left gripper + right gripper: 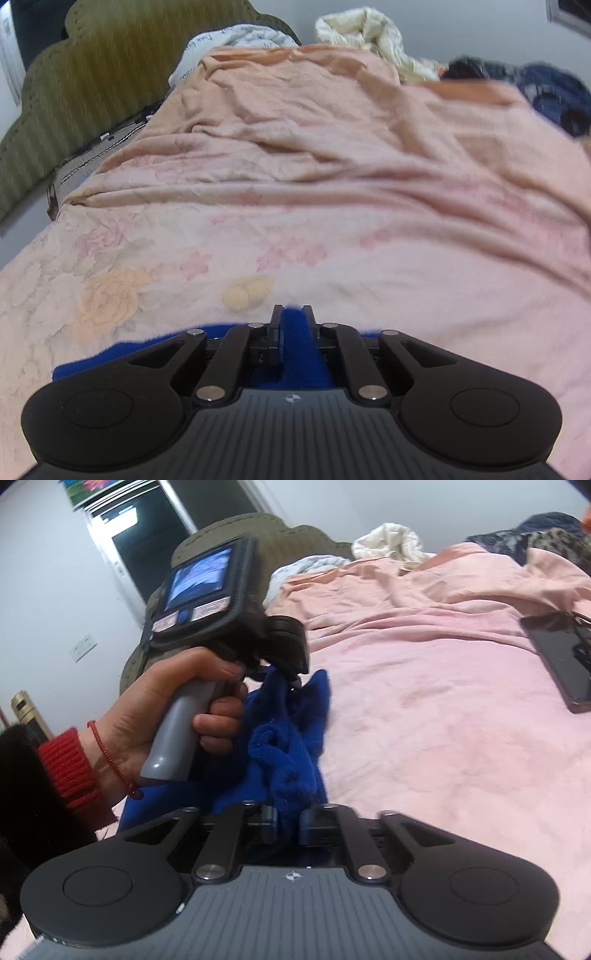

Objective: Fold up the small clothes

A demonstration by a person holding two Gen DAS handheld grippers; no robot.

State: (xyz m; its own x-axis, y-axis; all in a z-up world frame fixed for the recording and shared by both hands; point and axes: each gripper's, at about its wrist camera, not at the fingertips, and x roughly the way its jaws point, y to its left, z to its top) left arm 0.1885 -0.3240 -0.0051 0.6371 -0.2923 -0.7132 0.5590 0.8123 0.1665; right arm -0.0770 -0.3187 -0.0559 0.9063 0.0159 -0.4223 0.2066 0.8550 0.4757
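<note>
A small royal-blue knit garment (288, 749) hangs bunched between my two grippers above the pink bed. My left gripper (292, 314) is shut on one edge of the blue garment (295, 354), which fills the gap between its fingers. The left gripper also shows in the right wrist view (291, 672), held by a hand, pinching the far end of the cloth. My right gripper (287, 819) is shut on the near end of the same garment. The cloth sags and folds between them.
A pink floral blanket (332, 184) covers the bed. A dark phone (561, 657) lies on the blanket at the right. White and cream bedding (369, 33) and dark clothes (554, 92) pile at the far end. An olive headboard (81, 85) stands at the left.
</note>
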